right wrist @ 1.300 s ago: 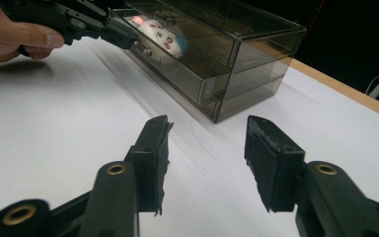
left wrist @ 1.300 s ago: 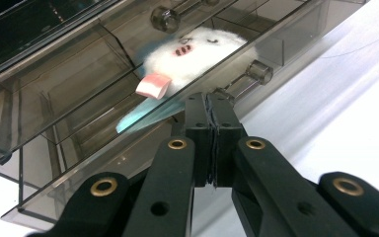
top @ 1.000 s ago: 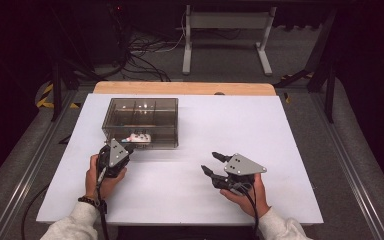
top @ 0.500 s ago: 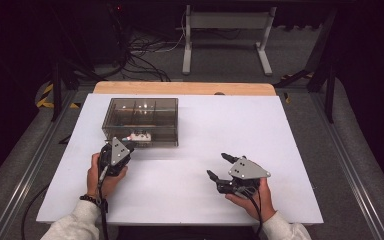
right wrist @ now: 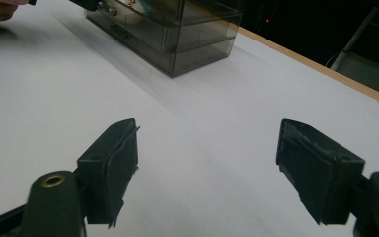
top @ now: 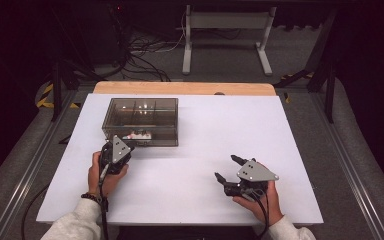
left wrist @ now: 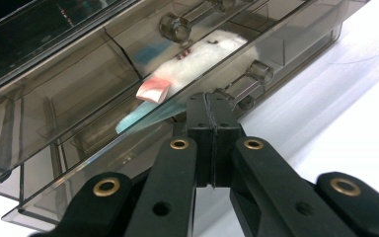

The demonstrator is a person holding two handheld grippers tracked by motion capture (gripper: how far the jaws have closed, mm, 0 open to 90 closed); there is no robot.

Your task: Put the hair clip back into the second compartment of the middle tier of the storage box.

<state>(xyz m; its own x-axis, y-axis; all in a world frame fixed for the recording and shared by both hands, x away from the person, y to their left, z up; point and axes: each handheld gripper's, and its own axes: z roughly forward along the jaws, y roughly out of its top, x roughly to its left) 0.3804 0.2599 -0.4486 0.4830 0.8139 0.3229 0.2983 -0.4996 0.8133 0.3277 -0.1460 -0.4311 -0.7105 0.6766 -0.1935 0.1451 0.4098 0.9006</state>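
A smoked clear drawer box (top: pixel 140 121) stands on the white table (top: pixel 215 125) at the left. Its lower front drawer holds a white soft item (left wrist: pixel 202 54) with a pink tag (left wrist: pixel 153 91) and a blue strip (left wrist: pixel 143 121). My left gripper (top: pixel 123 149) is shut, its joined tips (left wrist: pixel 211 106) right at that drawer's front beside a clear knob (left wrist: pixel 259 71); I cannot tell whether they pinch anything. My right gripper (top: pixel 226 167) hovers low over bare table at the near right. Its jaws (right wrist: pixel 207 158) have just been opening, stand wide, and have nothing between them.
The drawer box (right wrist: pixel 177 29) lies far ahead of the right gripper, with open white table between. A wooden strip (top: pixel 180 88) edges the table's far side. Cables (top: pixel 140 65) and a white stand (top: pixel 225 40) lie on the floor beyond.
The right hand has drifted toward the near right of the table and its jaws have spread wider. The left hand and the drawer box have stayed put.
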